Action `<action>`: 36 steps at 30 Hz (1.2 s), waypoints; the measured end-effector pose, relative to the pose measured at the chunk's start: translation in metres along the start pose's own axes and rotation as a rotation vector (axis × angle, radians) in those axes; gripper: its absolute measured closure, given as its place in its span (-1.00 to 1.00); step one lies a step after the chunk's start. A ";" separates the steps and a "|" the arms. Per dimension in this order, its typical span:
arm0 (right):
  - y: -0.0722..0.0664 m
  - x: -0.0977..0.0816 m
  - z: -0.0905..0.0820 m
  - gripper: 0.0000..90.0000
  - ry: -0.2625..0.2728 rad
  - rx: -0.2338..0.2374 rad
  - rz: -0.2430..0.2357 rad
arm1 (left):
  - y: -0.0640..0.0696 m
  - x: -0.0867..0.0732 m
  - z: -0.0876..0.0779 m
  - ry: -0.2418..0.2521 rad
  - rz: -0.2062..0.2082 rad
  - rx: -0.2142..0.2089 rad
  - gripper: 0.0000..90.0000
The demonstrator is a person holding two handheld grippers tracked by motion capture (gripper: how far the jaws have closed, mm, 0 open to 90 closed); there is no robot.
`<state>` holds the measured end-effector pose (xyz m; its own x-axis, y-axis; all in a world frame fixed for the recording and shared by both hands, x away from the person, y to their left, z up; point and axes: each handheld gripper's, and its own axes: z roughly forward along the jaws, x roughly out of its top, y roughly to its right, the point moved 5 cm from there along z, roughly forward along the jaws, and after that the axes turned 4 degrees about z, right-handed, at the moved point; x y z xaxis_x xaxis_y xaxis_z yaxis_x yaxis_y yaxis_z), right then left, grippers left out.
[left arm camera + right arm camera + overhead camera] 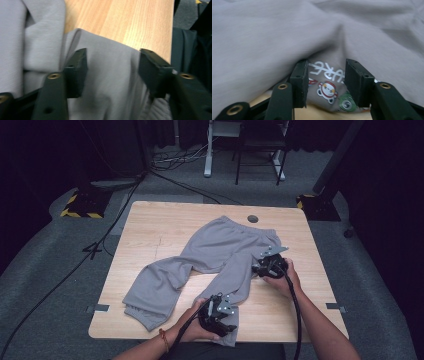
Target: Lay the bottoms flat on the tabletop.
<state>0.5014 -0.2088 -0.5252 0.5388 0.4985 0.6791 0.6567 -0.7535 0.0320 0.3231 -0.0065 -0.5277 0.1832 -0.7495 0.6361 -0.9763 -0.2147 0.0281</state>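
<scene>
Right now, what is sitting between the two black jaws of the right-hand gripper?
In the right gripper view, a fold of the grey trousers lies between the right gripper jaws, bearing a printed patch of white lettering and small cartoon figures. The jaws stand apart, not pinching it.

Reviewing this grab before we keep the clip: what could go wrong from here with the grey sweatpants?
1. The left gripper stands open around the cuff end of the grey sweatpants at the near edge of the light wooden table; the cuff may slide off the edge.
2. The right gripper, also open, straddles a bunched fold by the printed cartoon patch; closing could pinch several layers or miss.
3. The other leg lies creased, so pulling might drag it along.
</scene>
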 end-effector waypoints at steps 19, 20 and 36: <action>0.104 -0.004 -0.004 0.13 -0.049 -0.317 0.149 | -0.009 -0.049 -0.045 -0.032 -0.010 -0.112 0.13; 0.102 -0.004 -0.004 0.08 -0.052 -0.322 0.133 | -0.005 -0.048 -0.044 -0.030 -0.007 -0.112 0.09; -0.102 0.012 -0.011 -0.07 0.026 0.209 -0.197 | -0.132 -0.088 -0.121 0.152 -0.330 0.408 -0.31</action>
<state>0.4351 -0.1307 -0.5125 0.3784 0.6130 0.6935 0.8430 -0.5377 0.0153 0.4220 0.1638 -0.4939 0.4245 -0.5087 0.7490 -0.7398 -0.6718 -0.0370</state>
